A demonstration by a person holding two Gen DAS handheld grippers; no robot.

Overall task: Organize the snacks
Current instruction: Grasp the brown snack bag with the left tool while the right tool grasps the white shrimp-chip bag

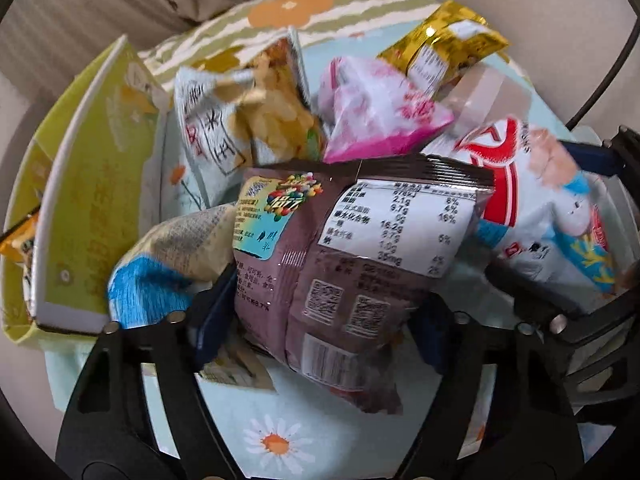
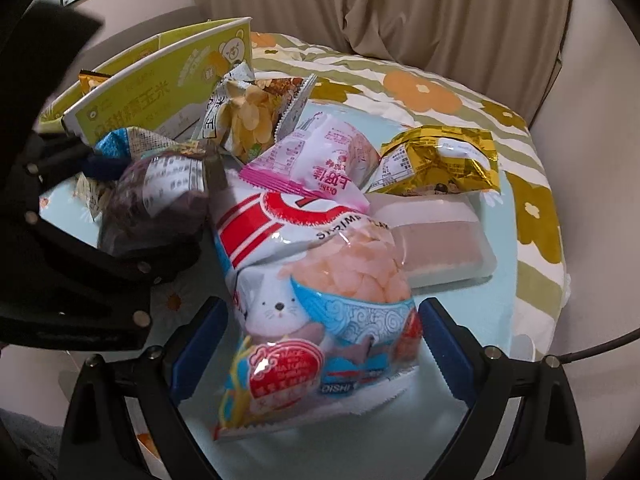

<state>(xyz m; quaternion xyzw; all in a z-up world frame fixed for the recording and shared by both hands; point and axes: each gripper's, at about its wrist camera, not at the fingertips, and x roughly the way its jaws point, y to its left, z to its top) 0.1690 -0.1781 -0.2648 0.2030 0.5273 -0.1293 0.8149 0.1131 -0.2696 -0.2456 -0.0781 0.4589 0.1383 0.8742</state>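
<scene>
Both grippers point down into one heap of snack packets on a pale blue daisy-print cloth (image 1: 280,412). Left gripper (image 1: 320,320) has its blue-padded jaws partly closed around the brown packet (image 1: 344,264), which lies between them with its nutrition label facing up; the left pad sits against the packet's edge, but whether the right pad presses on it I cannot tell. Right gripper (image 2: 320,344) stands wide, its jaws on either side of the white shrimp-chip bag (image 2: 312,292) with the cat picture, with gaps visible between pads and bag.

Around these lie one blue-and-cream packet (image 1: 160,264) under the brown one, one pale packet of yellow crisps (image 2: 248,116), one pink-and-white packet (image 2: 320,160), one gold foil packet (image 2: 440,160), and one clear plastic tray (image 2: 444,244) with a brownish block in it. That makes seven snack items in the heap, touching or overlapping.

To the left stands one yellow-green cardboard box (image 1: 88,200), its flap raised. One orange packet (image 1: 20,240) shows inside it; anything else in the box is hidden.

A striped flower-print cushion (image 2: 460,92) lies behind the heap.
</scene>
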